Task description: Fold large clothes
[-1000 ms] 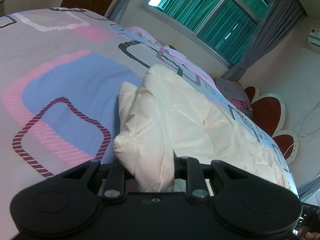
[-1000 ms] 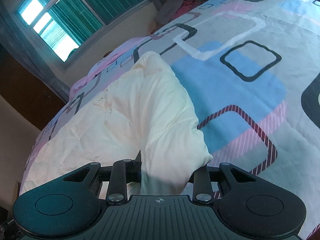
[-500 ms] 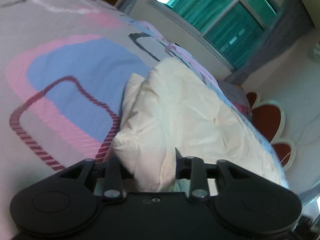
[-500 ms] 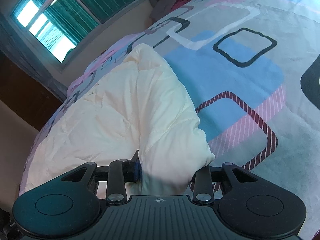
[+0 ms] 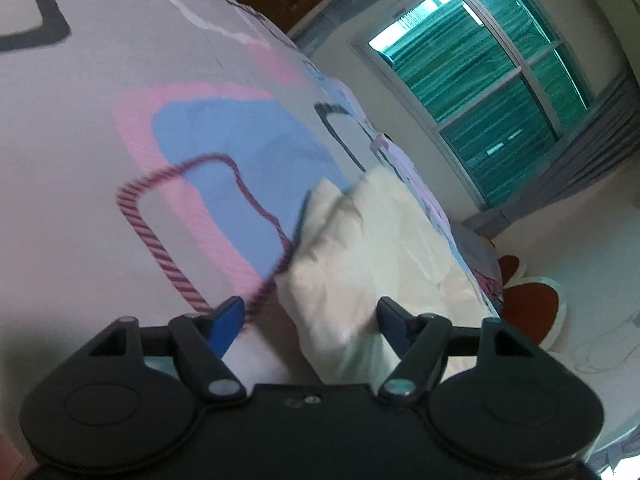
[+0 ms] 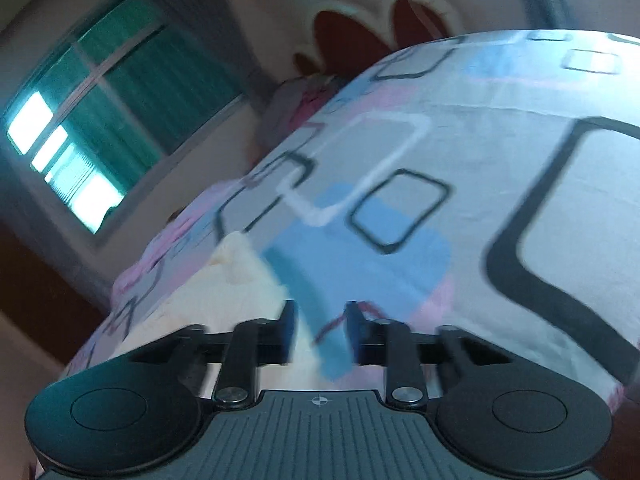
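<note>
Cream padded clothing (image 5: 372, 248) lay in a thick doubled bundle on the patterned bed (image 5: 100, 128), its long side running toward the window (image 5: 492, 92) and its near corner just short of the striped maroon outline printed on the sheet. The left gripper (image 5: 310, 316) had its jaws opening wide; the bundle's near corner sat between the blue pads, the right-hand pad close against the fabric and the left-hand pad well clear over the sheet, so nothing was pinched. The right gripper (image 6: 320, 330) was closing on a narrow gap with only bare sheet showing between its fingers (the view was smeared, so a thin trapped edge could not be ruled out), and the garment (image 6: 240, 276) lay beside it on the window side. The main risk, as I judged it, was the puffy fold springing apart once both grips were gone, since the filling looked bulky and the top layer was not pressed flat. A second risk was the left gripper's right-hand pad dragging the corner as it drew off, which would skew the edges. If the right gripper shut where it hung, it could also nip the bed sheet rather than the garment.
</note>
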